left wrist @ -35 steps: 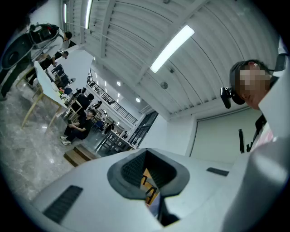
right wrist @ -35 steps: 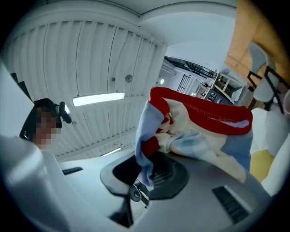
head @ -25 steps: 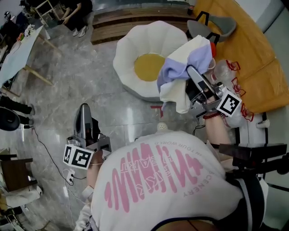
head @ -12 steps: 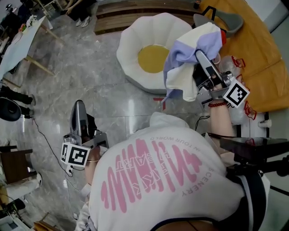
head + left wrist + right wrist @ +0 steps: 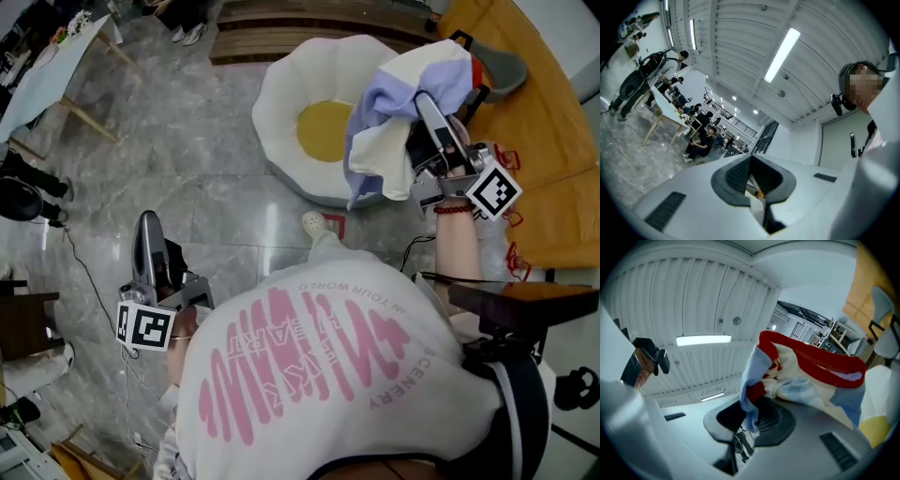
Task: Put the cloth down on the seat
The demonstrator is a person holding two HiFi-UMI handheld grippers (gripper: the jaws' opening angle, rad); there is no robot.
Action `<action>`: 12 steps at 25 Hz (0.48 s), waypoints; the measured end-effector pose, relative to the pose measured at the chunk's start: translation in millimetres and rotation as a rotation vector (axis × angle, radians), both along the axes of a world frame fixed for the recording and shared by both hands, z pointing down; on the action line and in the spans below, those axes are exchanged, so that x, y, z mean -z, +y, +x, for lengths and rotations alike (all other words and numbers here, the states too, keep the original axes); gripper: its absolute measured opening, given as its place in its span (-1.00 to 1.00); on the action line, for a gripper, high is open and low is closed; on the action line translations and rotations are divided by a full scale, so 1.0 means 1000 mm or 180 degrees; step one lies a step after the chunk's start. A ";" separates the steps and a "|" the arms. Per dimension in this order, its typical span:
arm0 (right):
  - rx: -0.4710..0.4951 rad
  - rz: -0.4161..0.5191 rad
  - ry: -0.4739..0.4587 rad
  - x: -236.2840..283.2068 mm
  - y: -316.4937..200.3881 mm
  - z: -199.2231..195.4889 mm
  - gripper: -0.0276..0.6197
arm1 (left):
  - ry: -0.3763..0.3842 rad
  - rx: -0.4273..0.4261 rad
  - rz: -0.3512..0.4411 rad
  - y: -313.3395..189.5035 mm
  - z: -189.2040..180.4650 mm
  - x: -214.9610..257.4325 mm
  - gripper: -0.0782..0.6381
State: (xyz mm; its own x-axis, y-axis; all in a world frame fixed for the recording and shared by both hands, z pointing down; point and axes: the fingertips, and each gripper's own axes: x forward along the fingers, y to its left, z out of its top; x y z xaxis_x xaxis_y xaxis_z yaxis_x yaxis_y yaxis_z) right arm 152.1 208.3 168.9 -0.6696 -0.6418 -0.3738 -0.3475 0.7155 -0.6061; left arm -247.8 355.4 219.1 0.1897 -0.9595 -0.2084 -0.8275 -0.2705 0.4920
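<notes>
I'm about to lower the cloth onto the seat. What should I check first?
1. Right tool gripping the cloth: ok, its jaws are shut on a fold.
2. Cloth over the seat's yellow centre: not ok, it hangs at the seat's right rim.
3. Seat free of other things: ok on the part that shows; the right side is hidden behind the cloth.
4. Left tool out of the way: ok, it is far from the seat and holds nothing.
5. Cloth's lower end touching the seat: cannot tell.
</notes>
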 end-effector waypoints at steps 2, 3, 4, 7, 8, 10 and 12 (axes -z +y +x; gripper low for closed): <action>0.0033 -0.0028 -0.0013 -0.002 -0.023 0.001 -0.78 | 0.0001 0.0083 -0.0023 -0.012 -0.003 0.000 -0.76; 0.0052 -0.0042 -0.0018 -0.002 -0.035 -0.001 -0.78 | 0.0003 0.0107 -0.0043 -0.020 -0.004 0.001 -0.76; 0.0079 -0.0056 -0.0019 -0.001 -0.049 -0.003 -0.78 | 0.0007 0.0130 -0.0061 -0.030 -0.006 0.002 -0.76; 0.0196 -0.0093 0.0026 0.002 -0.099 -0.019 -0.78 | 0.0035 0.0210 -0.0103 -0.066 -0.012 0.008 -0.76; 0.0237 -0.0100 0.0056 0.005 -0.116 -0.025 -0.78 | 0.0042 0.0239 -0.0116 -0.077 -0.016 0.012 -0.76; 0.0296 -0.0114 0.0115 0.010 -0.143 -0.035 -0.78 | 0.0046 0.0305 -0.0122 -0.095 -0.023 0.022 -0.76; 0.0318 -0.0122 0.0138 0.010 -0.161 -0.038 -0.78 | 0.0036 0.0386 -0.0090 -0.101 -0.028 0.026 -0.76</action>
State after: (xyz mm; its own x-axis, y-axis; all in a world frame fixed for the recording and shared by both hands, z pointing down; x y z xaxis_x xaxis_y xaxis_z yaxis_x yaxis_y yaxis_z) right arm 114.3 47.0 159.3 -0.7459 -0.5843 -0.3197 -0.3020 0.7245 -0.6196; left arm -275.4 254.4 193.1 0.0697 -0.9808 -0.1823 -0.8477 -0.1546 0.5075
